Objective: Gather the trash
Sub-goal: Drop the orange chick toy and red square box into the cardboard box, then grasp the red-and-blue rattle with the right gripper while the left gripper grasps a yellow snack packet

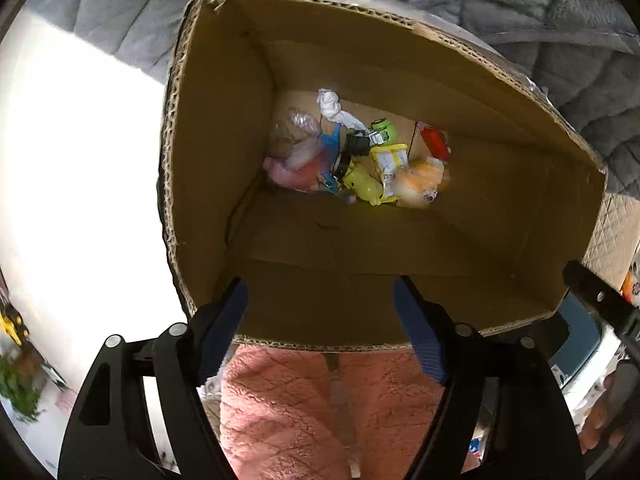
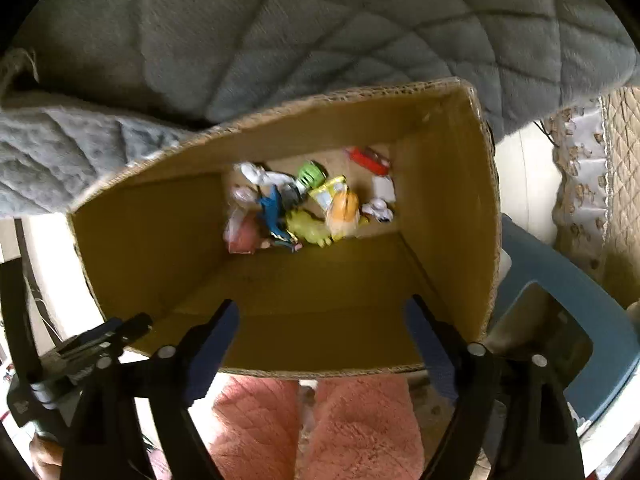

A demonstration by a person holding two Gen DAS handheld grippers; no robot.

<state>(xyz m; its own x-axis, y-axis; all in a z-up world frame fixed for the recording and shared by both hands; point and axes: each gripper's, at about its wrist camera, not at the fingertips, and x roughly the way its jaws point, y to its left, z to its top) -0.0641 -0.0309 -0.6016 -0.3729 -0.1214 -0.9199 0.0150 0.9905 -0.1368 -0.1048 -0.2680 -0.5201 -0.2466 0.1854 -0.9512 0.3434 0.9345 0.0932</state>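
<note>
Both grippers point down into an open cardboard box [image 1: 224,152], and both have their jaws spread wide with nothing between them. The left gripper [image 1: 320,300] hangs over the near wall of the box, its blue pads [image 1: 416,332] apart above bare cardboard. The right gripper [image 2: 322,320] sits likewise over the near wall, its blue pads [image 2: 218,344] well apart. The trash lies in a loose heap on the floor of the box, toward the far wall: a twisted white tissue [image 1: 332,108] at the far edge of the heap, a crumpled clear plastic bottle [image 1: 294,130] toward the far left corner, a pink wrapper [image 1: 296,174] just in front of it, a blue scrap [image 1: 330,144] beside that, a green round piece [image 1: 385,131], a yellow packet [image 1: 388,160], a yellow-green plastic piece [image 1: 362,186], an orange bag [image 1: 422,178] and a red packet [image 1: 436,142] nearest the right wall. The near half of the box floor is bare. A grey quilted cover [image 2: 320,40] lies beyond the far wall of the box. Below the near wall the person's pink fleece legs [image 1: 280,408] show, and a blue plastic stool [image 2: 560,280] stands just to the right of the box.
</note>
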